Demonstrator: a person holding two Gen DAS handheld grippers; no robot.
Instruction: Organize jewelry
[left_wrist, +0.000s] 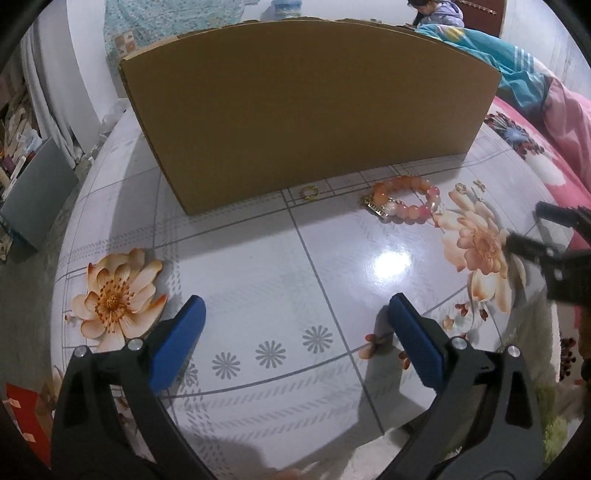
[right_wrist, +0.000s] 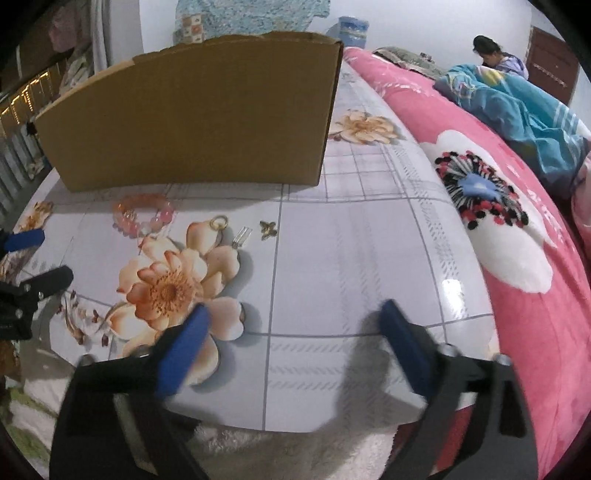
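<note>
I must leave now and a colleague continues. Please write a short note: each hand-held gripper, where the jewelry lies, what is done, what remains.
Left hand-held gripper: open, empty, above the table.
Right hand-held gripper: open, empty, near the table's front edge.
In front of the cardboard box: gold ring, bead bracelet, a second ring, a clear piece, a butterfly charm.
Nothing is picked up yet; all pieces remain to organize.

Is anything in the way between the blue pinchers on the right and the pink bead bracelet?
Nothing visible blocks it. The right gripper is open above bare tablecloth, and the bead bracelet lies ahead to its left, in front of the cardboard box. A small gold ring lies beside the bracelet, not on the straight path.
</note>
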